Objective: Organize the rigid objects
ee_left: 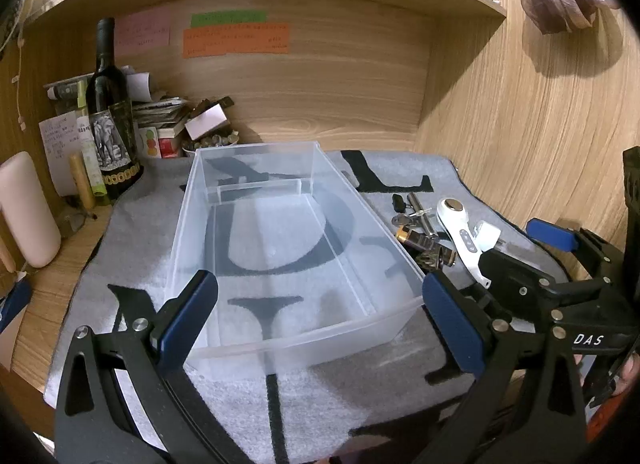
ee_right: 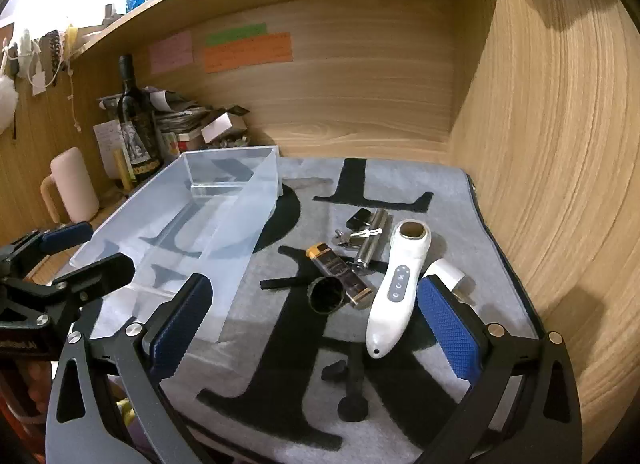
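Both tongs, left tongs [ee_left: 320, 316] and right tongs [ee_right: 316, 328], are held wide apart, nothing clamped. Clear bin [ee_left: 192, 223] (empty) is set left on the tabletop mat [ee_right: 400, 183]; white handheld device [ee_right: 394, 284], battery [ee_right: 336, 268], keys [ee_right: 356, 234] are piled right of it.

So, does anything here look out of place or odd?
Nothing is spilled or damaged. The clear plastic bin is empty, while the white handheld device, dark tube and metal cylinder lie jumbled on the grey mat beside it.

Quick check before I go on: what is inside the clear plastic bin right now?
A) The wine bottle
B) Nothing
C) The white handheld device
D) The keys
B: the clear plastic bin shows only the mat's lettering through its floor, and the white handheld device lies on the mat beside it.
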Demonstrator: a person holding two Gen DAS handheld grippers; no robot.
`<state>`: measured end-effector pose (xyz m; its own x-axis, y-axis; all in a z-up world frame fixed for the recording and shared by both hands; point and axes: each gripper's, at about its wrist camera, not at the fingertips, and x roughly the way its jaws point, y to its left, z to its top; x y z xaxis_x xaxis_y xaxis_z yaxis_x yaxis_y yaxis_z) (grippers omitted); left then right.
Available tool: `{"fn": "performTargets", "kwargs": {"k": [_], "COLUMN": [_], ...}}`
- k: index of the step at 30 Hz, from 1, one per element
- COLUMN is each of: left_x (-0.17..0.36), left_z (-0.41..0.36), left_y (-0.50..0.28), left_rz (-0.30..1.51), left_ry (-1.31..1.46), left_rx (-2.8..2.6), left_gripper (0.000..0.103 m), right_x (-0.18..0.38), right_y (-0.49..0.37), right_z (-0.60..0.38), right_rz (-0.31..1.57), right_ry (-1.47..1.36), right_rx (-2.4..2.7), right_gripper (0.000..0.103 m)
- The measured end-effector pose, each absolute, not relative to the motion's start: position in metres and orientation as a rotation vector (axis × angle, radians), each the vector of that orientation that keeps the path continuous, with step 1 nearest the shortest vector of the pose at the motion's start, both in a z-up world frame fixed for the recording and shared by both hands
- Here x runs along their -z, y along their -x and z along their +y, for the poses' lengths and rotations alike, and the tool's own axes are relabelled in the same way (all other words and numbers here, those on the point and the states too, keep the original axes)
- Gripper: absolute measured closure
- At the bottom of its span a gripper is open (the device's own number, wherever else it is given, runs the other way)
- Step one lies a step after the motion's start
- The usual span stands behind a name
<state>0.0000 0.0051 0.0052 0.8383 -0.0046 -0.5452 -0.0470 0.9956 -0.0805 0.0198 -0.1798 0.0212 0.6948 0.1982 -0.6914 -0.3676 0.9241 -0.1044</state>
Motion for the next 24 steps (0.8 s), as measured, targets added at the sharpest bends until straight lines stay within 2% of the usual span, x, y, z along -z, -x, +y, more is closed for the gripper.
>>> {"fn": "performTargets", "kwargs": {"k": [24], "left_x": [-0.009], "left_z": [-0.001], "left_y": [0.010], "left_rz": [0.548], "left_ry": [0.064], "left_rx": [-0.031], "left_gripper": [0.000], "right_x": [-0.028], "right_y": [-0.012], "right_z": [-0.173], "right_rz": [0.711], "right_ry": [0.267], "right_rx": [-0.348], "right_gripper": [0.000]}}
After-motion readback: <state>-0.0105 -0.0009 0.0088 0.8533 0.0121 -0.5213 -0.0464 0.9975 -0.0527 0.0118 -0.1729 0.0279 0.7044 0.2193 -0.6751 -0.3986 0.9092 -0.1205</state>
